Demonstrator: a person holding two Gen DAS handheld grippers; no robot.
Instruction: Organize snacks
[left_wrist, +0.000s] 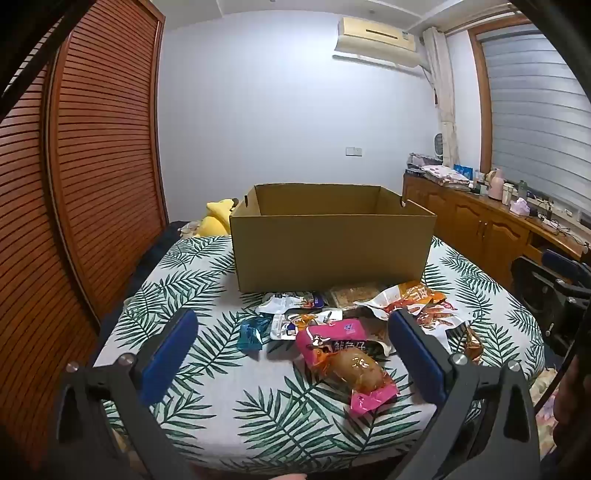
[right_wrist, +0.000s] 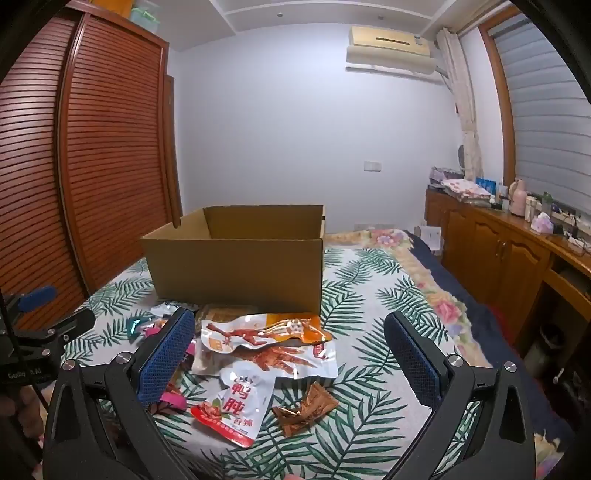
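We hold both the left gripper (left_wrist: 291, 354) and the right gripper (right_wrist: 288, 354) with jaws spread wide and nothing between the pads, above a bed covered in a palm-leaf sheet (left_wrist: 207, 376). The snack packets (right_wrist: 266, 343) lie heaped mid-bed against the near wall of the open cardboard box (left_wrist: 328, 243). A louvred wardrobe (left_wrist: 92, 184) stands along the bed's left edge, and a wooden cabinet (right_wrist: 498, 254) along its right.
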